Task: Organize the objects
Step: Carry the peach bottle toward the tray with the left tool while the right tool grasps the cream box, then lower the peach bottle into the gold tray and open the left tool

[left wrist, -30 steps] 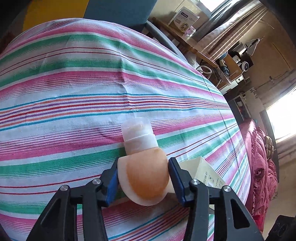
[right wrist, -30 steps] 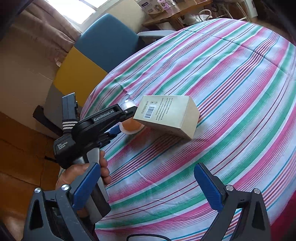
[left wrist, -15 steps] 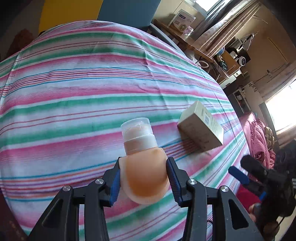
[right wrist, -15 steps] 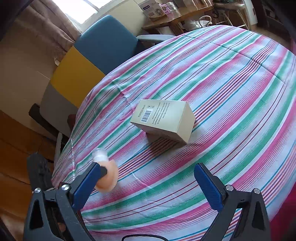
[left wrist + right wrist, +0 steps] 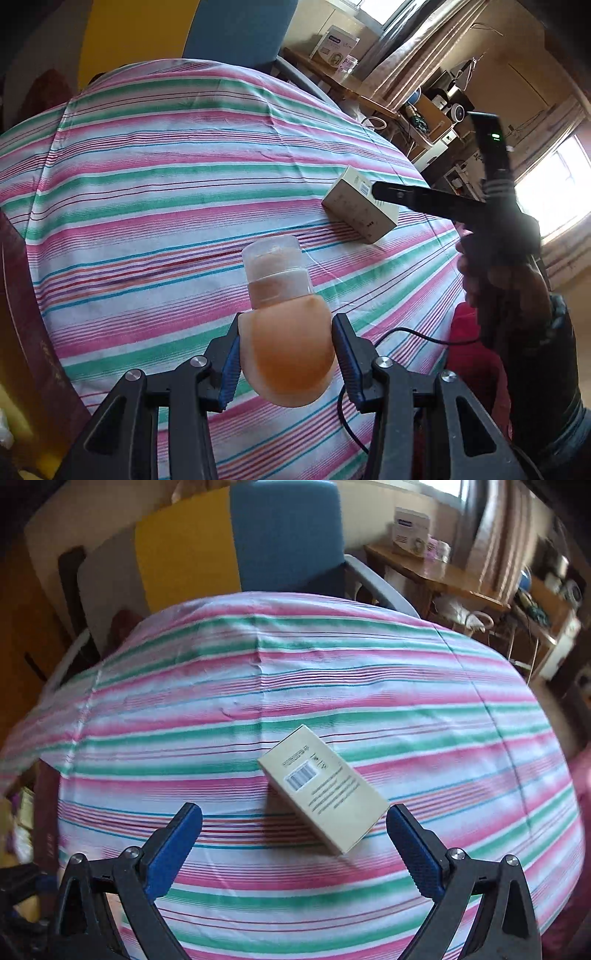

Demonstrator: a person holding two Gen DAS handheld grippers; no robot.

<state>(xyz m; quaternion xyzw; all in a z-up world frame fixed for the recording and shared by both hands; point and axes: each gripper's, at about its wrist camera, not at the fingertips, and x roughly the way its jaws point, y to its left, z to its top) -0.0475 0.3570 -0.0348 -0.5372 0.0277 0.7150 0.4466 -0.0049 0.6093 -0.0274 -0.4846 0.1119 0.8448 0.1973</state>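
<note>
A soft orange bottle (image 5: pixel 286 354) with a clear cap is pinched between the blue pads of the left gripper (image 5: pixel 286 363) and carried above the striped tablecloth (image 5: pixel 155 206), cap pointing away from the camera. It touches nothing but the pads. The right gripper (image 5: pixel 293 843) is spread wide and empty, and is aimed down at a cream box (image 5: pixel 323 788), which lies flat on the cloth near the middle-right, barcode face up. In the left wrist view the right gripper's dark arm is seen over the far end of the box; contact cannot be told.

Progress is judged as partial: one thing is lifted but not yet set down, the box is not yet gripped, and no bin or target spot is shown, so where either goes cannot be told. Both placements appear to be left.

Plenty of bare cloth is seen to the left and far side of the box. The table edge drops off close on the near and right sides, where a black cable (image 5: pixel 410 334) hangs. A blue chair (image 5: pixel 288 535) stands beyond the far edge.
</note>
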